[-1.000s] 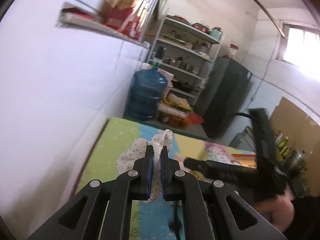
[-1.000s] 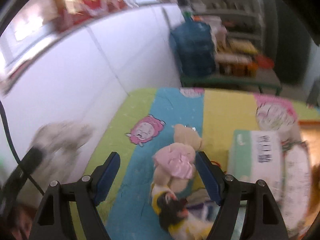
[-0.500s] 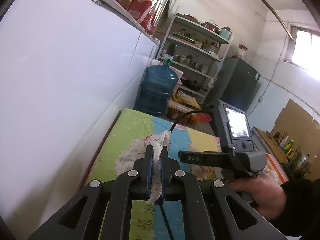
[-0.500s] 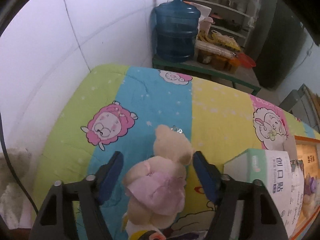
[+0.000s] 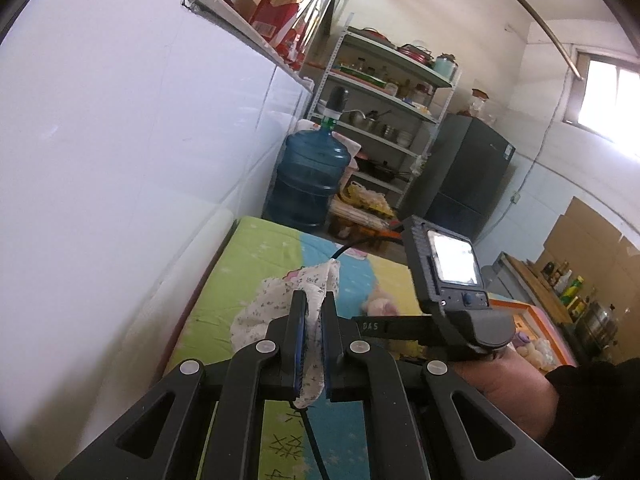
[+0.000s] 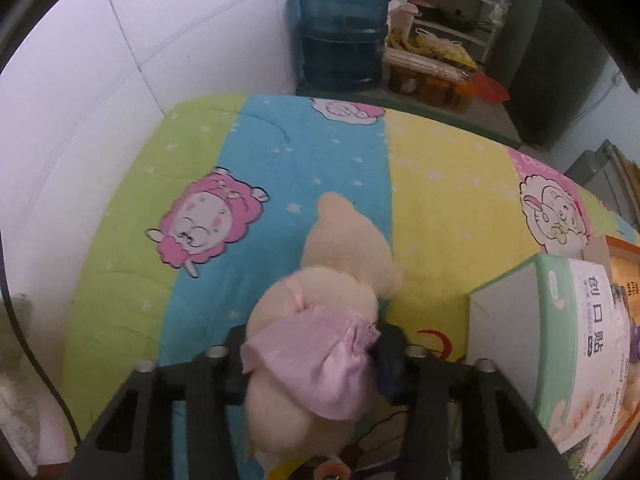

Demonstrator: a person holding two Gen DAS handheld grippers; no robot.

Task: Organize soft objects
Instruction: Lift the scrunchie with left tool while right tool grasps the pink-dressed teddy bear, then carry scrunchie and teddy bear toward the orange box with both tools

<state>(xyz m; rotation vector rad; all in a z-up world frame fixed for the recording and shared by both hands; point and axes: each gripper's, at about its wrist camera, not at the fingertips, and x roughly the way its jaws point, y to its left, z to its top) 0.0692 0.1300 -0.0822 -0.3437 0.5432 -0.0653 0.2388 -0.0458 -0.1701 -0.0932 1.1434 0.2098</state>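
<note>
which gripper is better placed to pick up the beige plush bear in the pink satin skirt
Right. The right gripper straddles the beige plush bear in the pink satin skirt, jaws closing on it. The left gripper is shut on a white floral cloth.

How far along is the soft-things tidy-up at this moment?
Nothing looks put away yet. In hand: the left claw is shut on a floral cloth, held above the quilt. The right claw is closing around a plush bear in a pink skirt, not yet lifted. Left: placing both; another toy at the bottom edge is too hidden to identify.
</note>
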